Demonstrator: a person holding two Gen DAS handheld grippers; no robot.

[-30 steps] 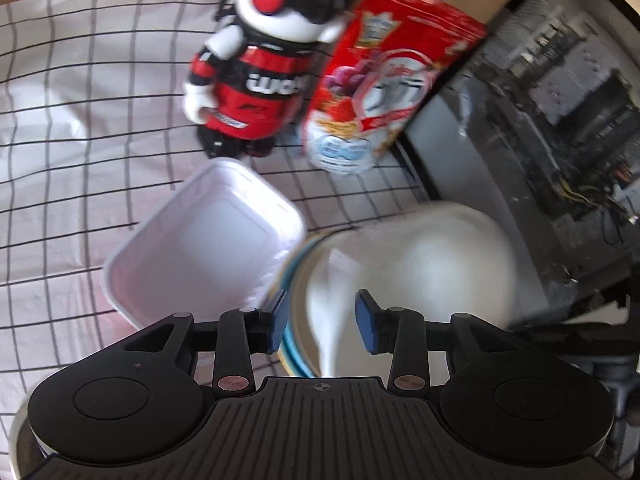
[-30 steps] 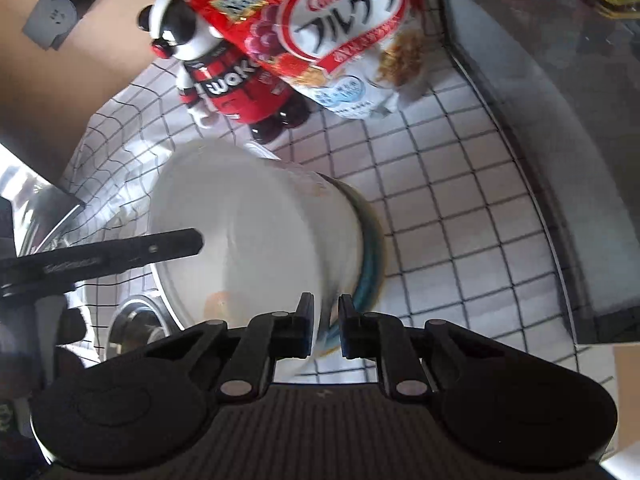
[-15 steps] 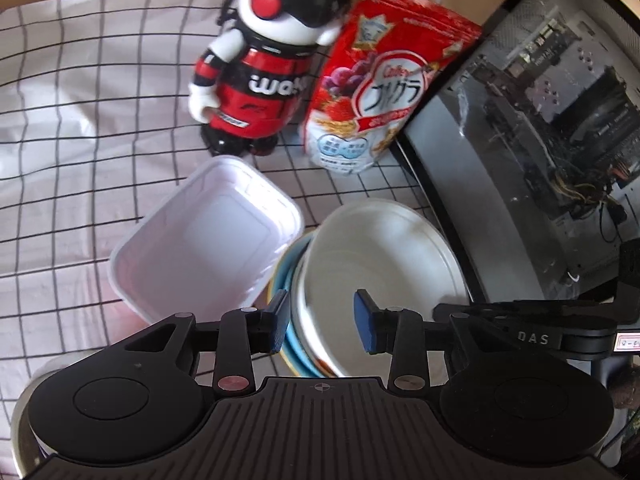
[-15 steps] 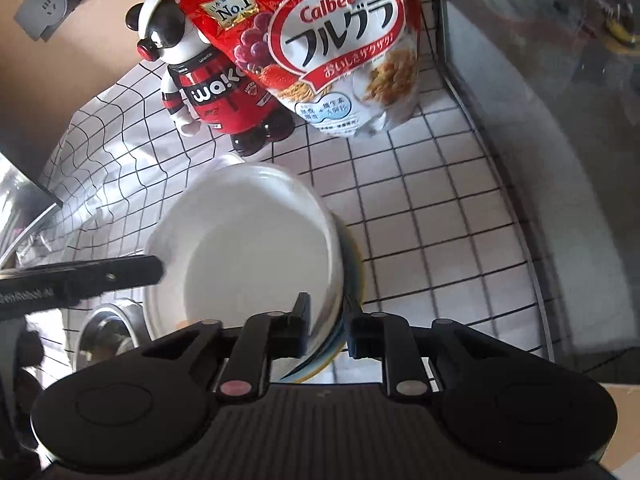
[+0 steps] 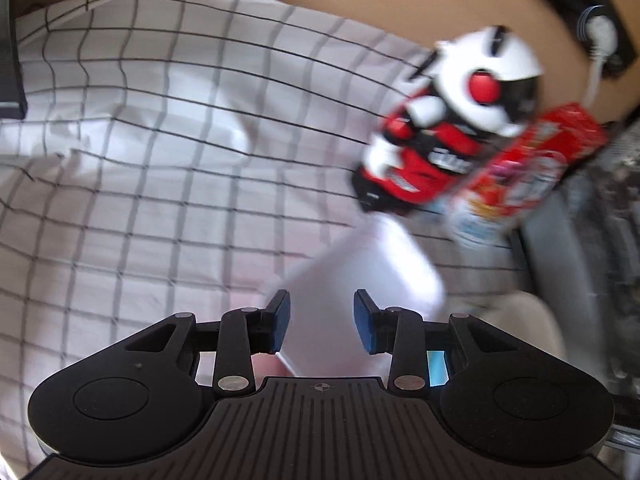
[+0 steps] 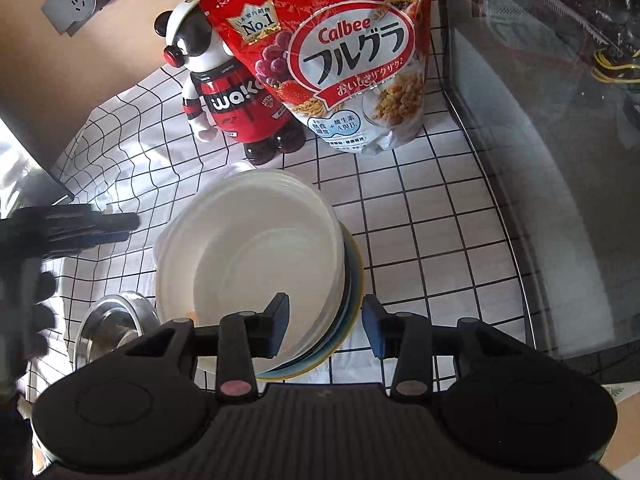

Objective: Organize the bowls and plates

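Where the checked cloth (image 6: pixel 420 216) lies flat, a white bowl (image 6: pixel 248 248) sits nested on a stack of plates (image 6: pixel 352 292) whose blue and yellow rims show at its right edge. Over the near rim of that stack the right gripper (image 6: pixel 325 330) has just been opening — its jaws now stand apart on either side of the rim, the pads pressing nothing. To the left of the bowl sits a small metal bowl (image 6: pixel 112 320). Beyond the stack stand a toy figure (image 6: pixel 232 92) and a red cereal bag (image 6: pixel 344 56). In the blurred left view, the left gripper (image 5: pixel 321 322) hangs with jaws apart over a white square dish (image 5: pixel 360 276) — empty between its pads.
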